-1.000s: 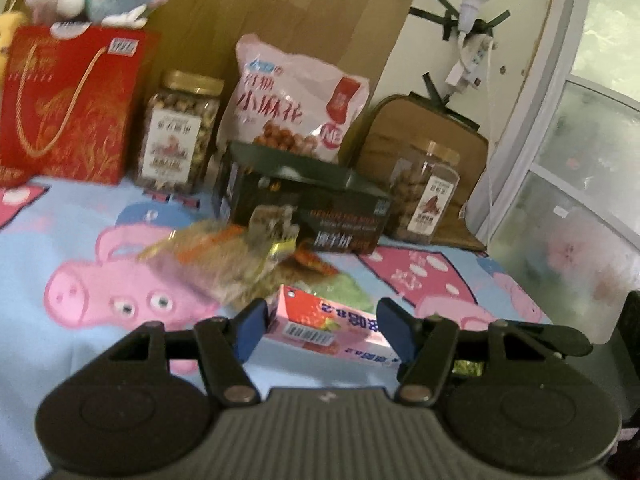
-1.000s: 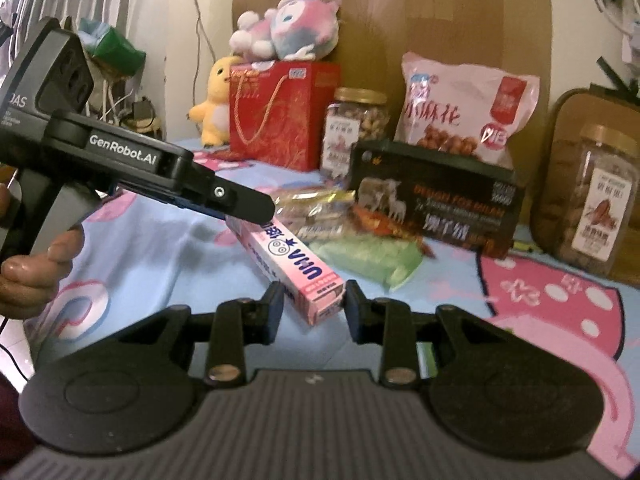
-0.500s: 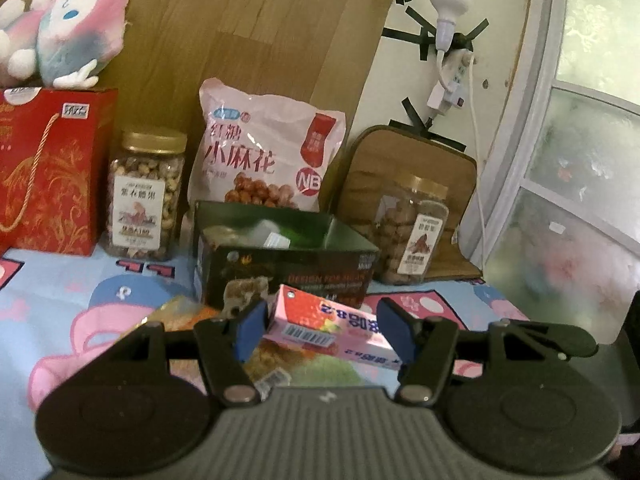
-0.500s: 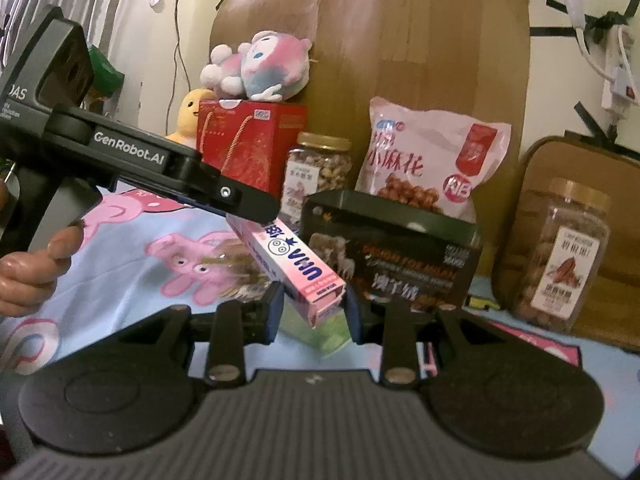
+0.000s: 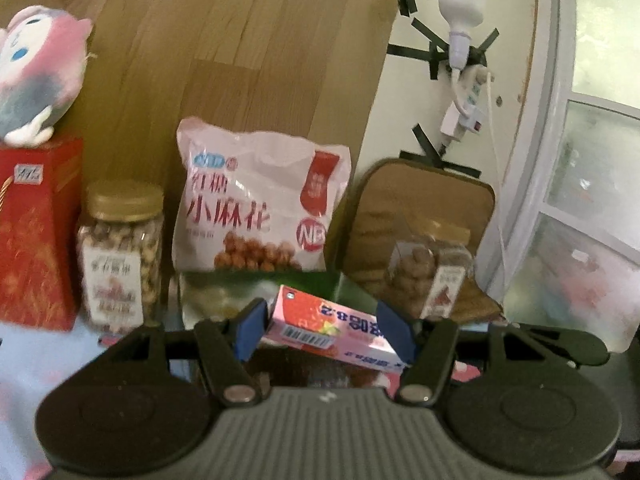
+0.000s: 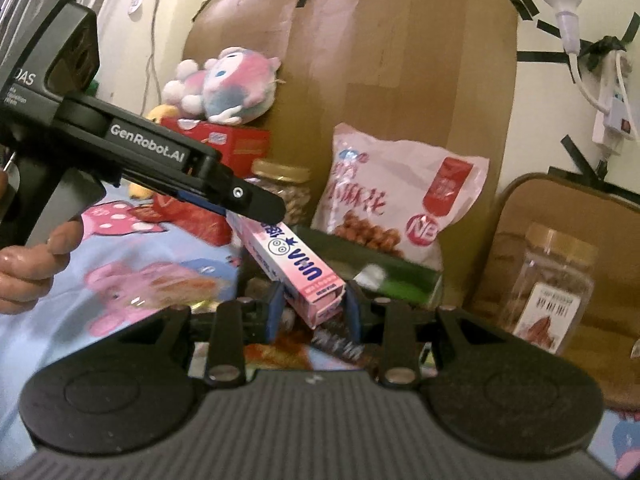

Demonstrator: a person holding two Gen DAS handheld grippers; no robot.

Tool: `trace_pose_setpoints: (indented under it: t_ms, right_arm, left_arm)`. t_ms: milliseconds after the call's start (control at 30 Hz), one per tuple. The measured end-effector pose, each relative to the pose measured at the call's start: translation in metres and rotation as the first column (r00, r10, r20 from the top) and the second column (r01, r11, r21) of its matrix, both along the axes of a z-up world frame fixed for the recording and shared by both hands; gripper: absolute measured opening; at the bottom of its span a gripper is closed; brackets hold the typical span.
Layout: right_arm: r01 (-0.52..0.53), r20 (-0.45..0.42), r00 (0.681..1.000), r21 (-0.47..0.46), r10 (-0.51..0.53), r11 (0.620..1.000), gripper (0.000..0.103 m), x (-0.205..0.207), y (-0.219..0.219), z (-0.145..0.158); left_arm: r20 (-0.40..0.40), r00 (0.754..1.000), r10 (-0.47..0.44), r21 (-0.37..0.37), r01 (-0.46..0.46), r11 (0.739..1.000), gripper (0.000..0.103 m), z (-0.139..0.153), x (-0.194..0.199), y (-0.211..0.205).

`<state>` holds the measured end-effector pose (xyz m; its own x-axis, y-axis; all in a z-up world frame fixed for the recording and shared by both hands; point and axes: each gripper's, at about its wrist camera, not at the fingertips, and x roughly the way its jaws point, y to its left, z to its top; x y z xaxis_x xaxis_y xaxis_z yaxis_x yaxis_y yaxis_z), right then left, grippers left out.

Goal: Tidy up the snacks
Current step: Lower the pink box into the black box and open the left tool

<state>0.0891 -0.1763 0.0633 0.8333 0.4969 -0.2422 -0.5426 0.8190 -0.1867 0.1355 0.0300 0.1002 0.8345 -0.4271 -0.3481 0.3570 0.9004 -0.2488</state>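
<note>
Both grippers hold one long pink snack box [image 6: 294,266], up in the air over the open dark green box [image 6: 384,270]. The left gripper [image 5: 326,330] has its blue fingers [image 5: 250,330] set about half way apart, pressed on the box's two long sides near the end with the bar code. The right gripper [image 6: 310,306] has its fingers [image 6: 275,312] closer together, pinching the other, short end of the same box. In the right wrist view the left gripper [image 6: 256,204] reaches in from the left, and its black tip covers the far end of the pink box. A hand [image 6: 28,264] holds its handle, cut off at the edge.

Only part of the green box shows in each view, because the pink box and the gripper bodies hide its front (the writing on it is too blurry to read). Behind the green box leans a big pink and white snack bag [image 5: 256,200]. To the left of the green box stands a jar with a gold lid [image 5: 120,256], and further left a red gift box [image 5: 34,232] with a plush toy [image 5: 36,72] on top, both cut off at the edge. To the right of the green box stands another jar [image 6: 554,284], very blurry in the left wrist view. The bed sheet [image 6: 132,256] with pink pigs lies under it all, with some loose wrappers in front of the green box that are hard to make out.
</note>
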Motion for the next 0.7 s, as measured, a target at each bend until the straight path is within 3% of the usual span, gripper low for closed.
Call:
trace_pose_setpoints:
  t_ms: [100,300,433,500,600,700]
  right_arm:
    - [0.007,-0.002,1.000,0.003,-0.007,1.000,0.035,0.021,-0.002,0.006]
    - [0.010,-0.023,1.000,-0.063,-0.012,0.998,0.035,0.062,0.008,0.004]
    - [0.024,-0.032,0.999,-0.096,-0.027,0.995,0.036,0.082,0.014,-0.002]
    - [0.044,-0.037,0.998,-0.115,-0.048,0.992,0.039,0.090,0.016,-0.006]
    - [0.106,-0.024,0.994,-0.127,-0.110,0.986,0.051,0.099,0.017,-0.012]
    - [0.138,-0.053,0.988,-0.097,-0.143,0.986,0.052,0.101,0.012,-0.010]
  left_arm:
    - [0.004,1.000,0.016,-0.016,-0.016,1.000,0.060,-0.002,0.021,-0.001]
    - [-0.061,0.996,0.060,-0.059,-0.063,0.996,0.060,-0.020,0.068,0.005]
    - [-0.084,0.993,0.080,-0.048,-0.084,0.995,0.061,-0.030,0.089,0.003]
    - [-0.113,0.989,0.092,-0.042,-0.097,0.994,0.065,-0.035,0.098,0.001]
    - [-0.130,0.985,0.110,-0.021,-0.114,0.993,0.068,-0.042,0.103,-0.004]
    - [-0.130,0.985,0.109,-0.001,-0.110,0.994,0.069,-0.043,0.099,-0.008]
